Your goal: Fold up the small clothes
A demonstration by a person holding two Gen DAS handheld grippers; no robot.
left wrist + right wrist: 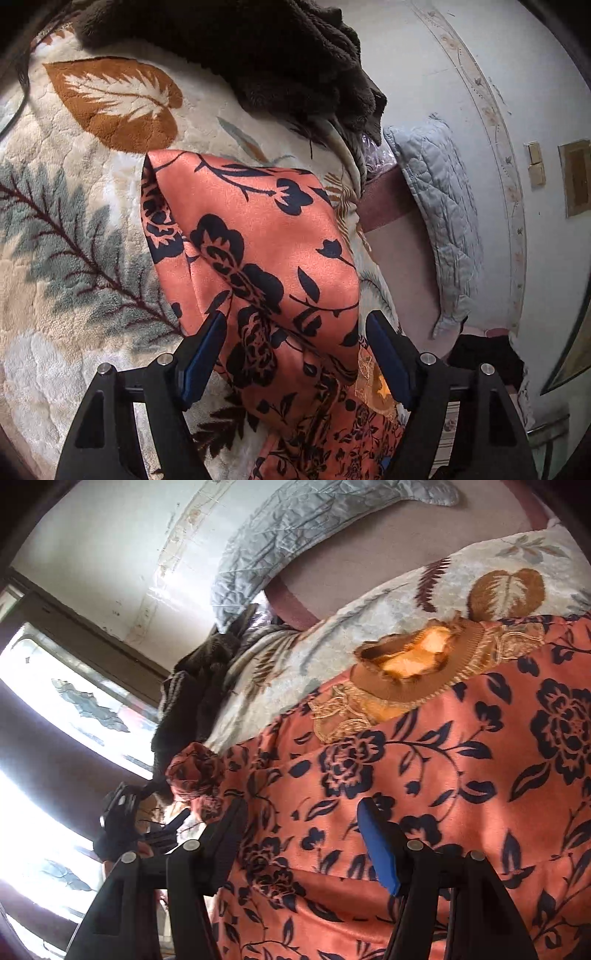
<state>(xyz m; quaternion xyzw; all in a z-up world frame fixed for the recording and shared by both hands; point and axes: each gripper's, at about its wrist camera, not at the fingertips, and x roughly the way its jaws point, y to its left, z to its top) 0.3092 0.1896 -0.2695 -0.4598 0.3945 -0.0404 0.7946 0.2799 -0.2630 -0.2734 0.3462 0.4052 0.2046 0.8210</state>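
Orange floral garment (258, 236) lies on leaf-print blanket (74, 221), a folded flap raised btwn the jaws of left gripper (295, 328); pads apart, not pressing. Right gripper (299, 819) also apart, over the garment w/ nothing clamped. Dark fleece (258, 55) heaped far side; grey quilted pillow (436, 206) right, by wall

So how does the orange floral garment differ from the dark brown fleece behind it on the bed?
The orange floral garment is smooth and sheeny with a navy flower print; the dark brown fleece is plain and fuzzy. The garment lies partly folded, one flap doubled over, right in front of the left gripper; the fleece sits bunched in a heap further back, untouched. Both rest on the leaf-patterned blanket.
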